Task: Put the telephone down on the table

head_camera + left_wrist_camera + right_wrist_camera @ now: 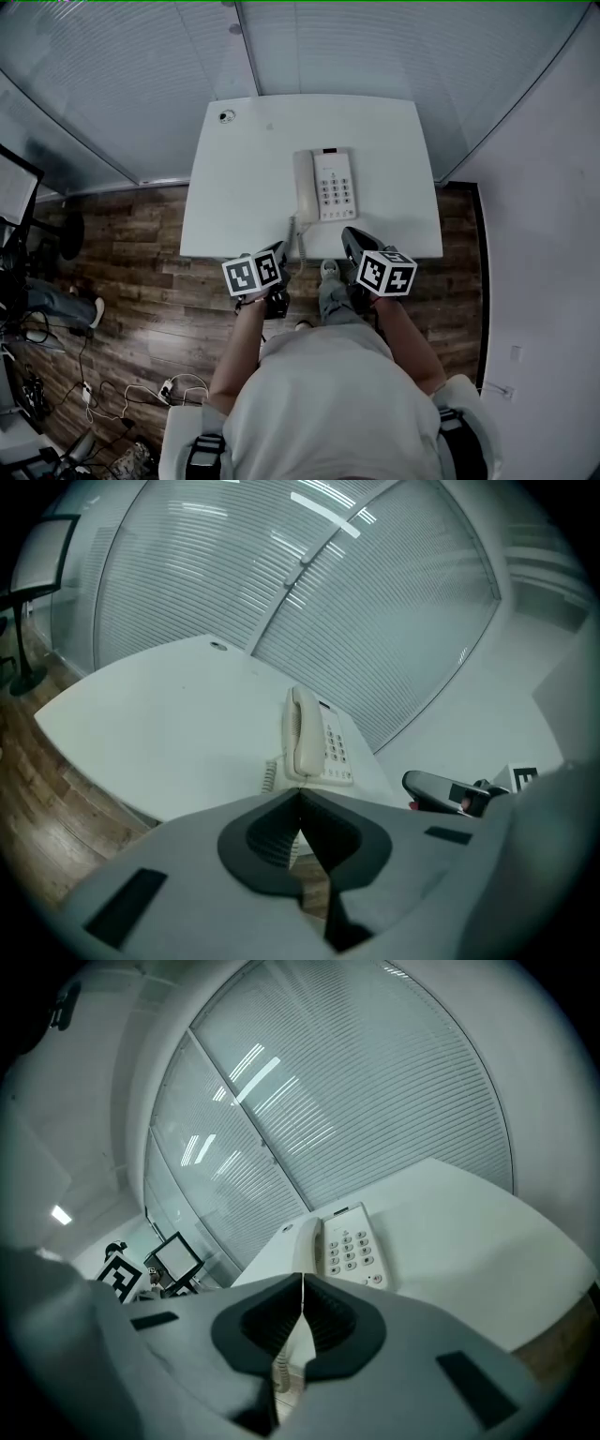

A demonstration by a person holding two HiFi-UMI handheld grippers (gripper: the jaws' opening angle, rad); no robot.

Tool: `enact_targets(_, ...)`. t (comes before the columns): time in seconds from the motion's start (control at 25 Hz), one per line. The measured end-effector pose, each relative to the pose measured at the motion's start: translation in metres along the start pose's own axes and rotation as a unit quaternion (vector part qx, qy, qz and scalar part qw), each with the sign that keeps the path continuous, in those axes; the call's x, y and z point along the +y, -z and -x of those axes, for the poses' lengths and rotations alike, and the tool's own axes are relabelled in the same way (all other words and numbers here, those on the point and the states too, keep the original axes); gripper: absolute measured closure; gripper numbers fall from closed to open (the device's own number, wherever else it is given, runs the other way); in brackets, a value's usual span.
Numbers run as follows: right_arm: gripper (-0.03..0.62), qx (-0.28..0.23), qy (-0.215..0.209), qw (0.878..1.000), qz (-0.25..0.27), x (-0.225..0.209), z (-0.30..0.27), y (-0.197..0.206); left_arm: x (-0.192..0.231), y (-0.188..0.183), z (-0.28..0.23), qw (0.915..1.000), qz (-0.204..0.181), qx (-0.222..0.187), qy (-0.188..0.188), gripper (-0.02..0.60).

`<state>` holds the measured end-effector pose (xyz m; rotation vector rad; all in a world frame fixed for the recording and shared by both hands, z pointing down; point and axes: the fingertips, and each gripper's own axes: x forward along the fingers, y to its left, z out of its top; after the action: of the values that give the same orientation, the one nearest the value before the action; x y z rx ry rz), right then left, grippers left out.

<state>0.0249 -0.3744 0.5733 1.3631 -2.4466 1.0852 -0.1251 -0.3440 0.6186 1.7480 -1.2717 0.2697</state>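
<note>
Toward the near edge of the white bench, about midway between left and right, lies the pale telephone, flat on the surface with its handset seated along the left side. At that near edge hang the left gripper and the right gripper, one on each side of the coiled cord that drops over the edge. Both have their fingers pressed together with nothing between them, and neither touches the telephone.
</note>
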Motion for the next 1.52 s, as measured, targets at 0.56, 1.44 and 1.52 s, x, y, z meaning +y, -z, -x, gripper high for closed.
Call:
enact_targets(0.56, 0.574, 0.013, -0.017, 0.999, 0.047, 0.042, 0.028, 0.039, -0.005, 0.04, 0.046, 0.9994, -0.033, -0.003, 0.007, 0.56)
enact_targets(1.44, 0.574, 0.016, -0.032, 0.998, 0.06, 0.073, 0.043, 0.064, 0.002, 0.059, 0.074, 0.999, -0.031, -0.009, 0.03, 0.56)
enact_targets(1.52, 0.574, 0.016, -0.032, 0.997, 0.061, 0.074, 0.044, 0.065, 0.002, 0.061, 0.075, 0.999, -0.03, -0.007, 0.031, 0.56)
